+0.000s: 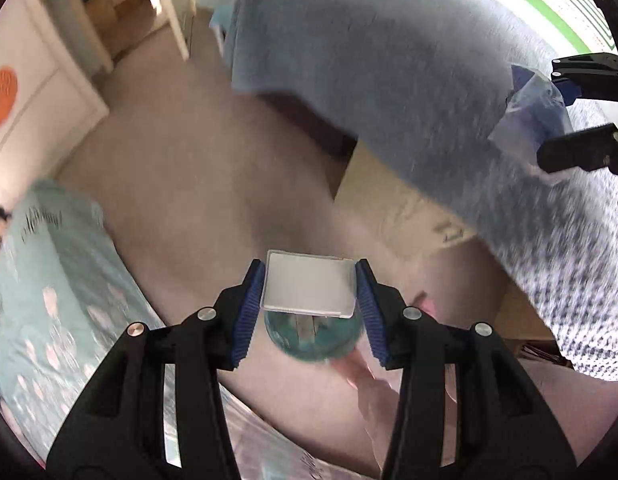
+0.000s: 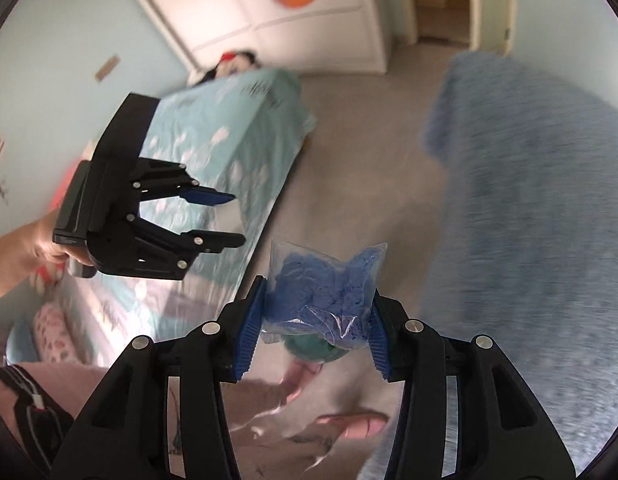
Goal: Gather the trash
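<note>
Left gripper (image 1: 310, 307): pointing steeply down at the floor, blue pads clamped on both short ends of a clear plastic packet (image 1: 309, 289); nothing slack here.
Clear plastic packet: flat, roughly rectangular, long axis running left to right across the jaws, broad face turned up to the camera, far edge pointing away toward the carpet (image 1: 181, 184).
Right gripper (image 2: 315, 322): also aimed downward, jaws clenched on a bag of blue material (image 2: 321, 288) from both sides.
Bag of blue material: crumpled clear bag, bunched upright between the pads, its two top corners sticking out past the fingertips toward the far side; no clear long axis.
Under both loads: a round teal object (image 2: 315, 350) sits just below the fingertips; what it is I cannot tell through the blur.
Left of scene: bed with teal patterned sheet (image 2: 229, 136).
Right of scene: grey-blue blanket (image 2: 529, 200) over furniture.
Near edge: a person's bare foot (image 2: 349, 424) on the carpet.
</note>
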